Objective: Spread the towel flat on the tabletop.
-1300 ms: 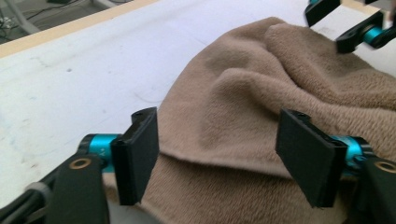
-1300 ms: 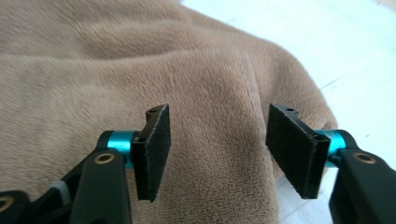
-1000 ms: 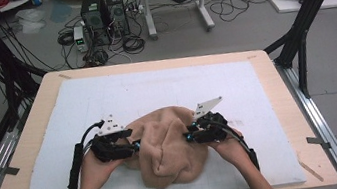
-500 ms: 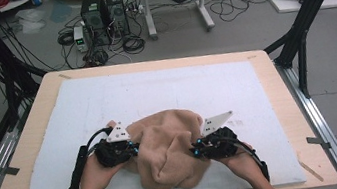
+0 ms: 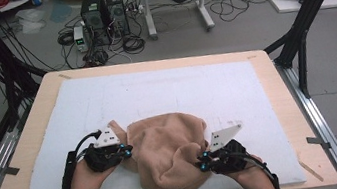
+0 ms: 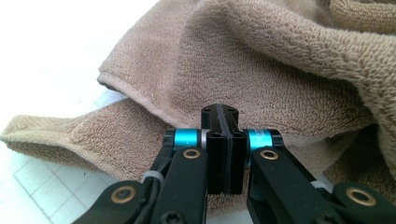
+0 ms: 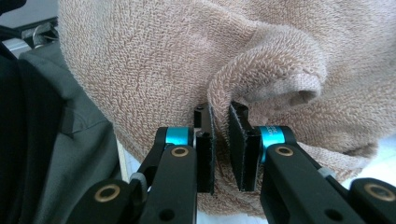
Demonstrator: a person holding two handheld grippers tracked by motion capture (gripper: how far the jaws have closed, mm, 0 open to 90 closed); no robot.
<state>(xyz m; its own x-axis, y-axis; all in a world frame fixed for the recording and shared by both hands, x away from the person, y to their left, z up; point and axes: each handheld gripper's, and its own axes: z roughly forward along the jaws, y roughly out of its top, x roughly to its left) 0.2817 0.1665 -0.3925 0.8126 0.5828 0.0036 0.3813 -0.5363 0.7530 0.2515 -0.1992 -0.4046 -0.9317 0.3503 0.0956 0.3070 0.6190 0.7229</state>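
Towel (image 5: 167,152), tan and fluffy, lies bunched in a rumpled heap on the white mat (image 5: 166,90) that covers the desk (image 5: 34,119), toward the near edge and between the two hands. On its left side the left gripper (image 5: 125,153) meets the cloth; in the left gripper view its jaws stand pressed flat together, pad against pad, with the towel (image 6: 261,70) piled just beyond and around their tips and a hemmed edge trailing off to the left, and I cannot tell whether any cloth is caught between them. On the near right side of the heap the right gripper (image 5: 202,163) has hold of a fold; in the right gripper view its jaws are nearly closed, a narrow gap left between them, and a rolled ridge of the towel (image 7: 154,70) runs down into that gap, pinched between the pads. The person's hands grip both tools from the bottom of the high view, cables trailing back along the forearms.
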